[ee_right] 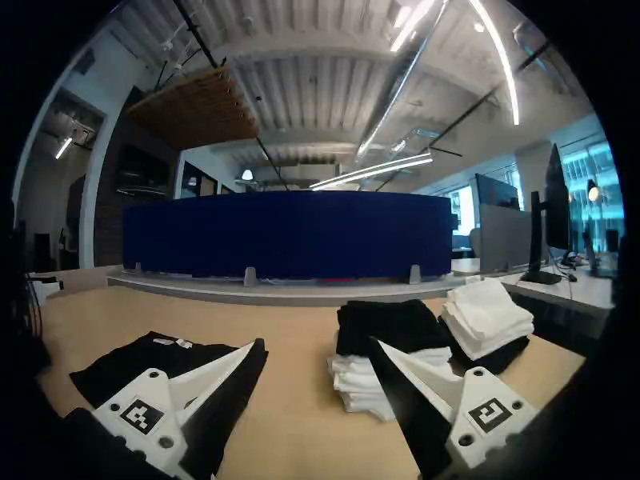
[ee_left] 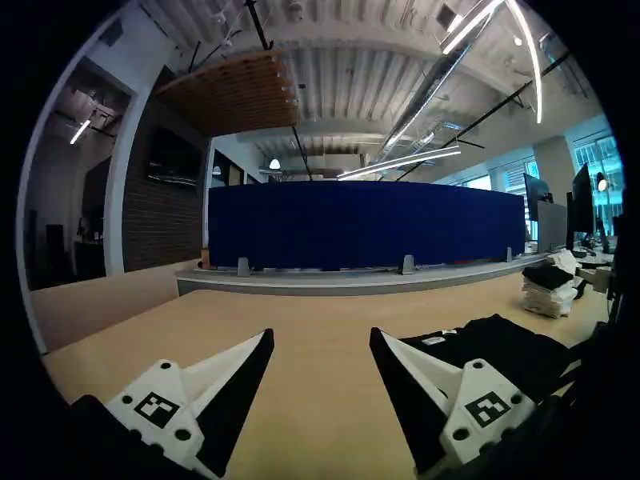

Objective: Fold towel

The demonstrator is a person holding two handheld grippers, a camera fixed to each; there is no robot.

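Both the left gripper (ee_left: 320, 340) and the right gripper (ee_right: 318, 350) are level, spread wide, holding nothing.

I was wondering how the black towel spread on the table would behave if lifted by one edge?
The black towel lies flat and limp with soft wrinkles, so it will probably drape and sag rather than hold its shape. It looks thin, so it is likely light. Pushed across the smooth wooden table, it would probably bunch up instead of sliding whole.
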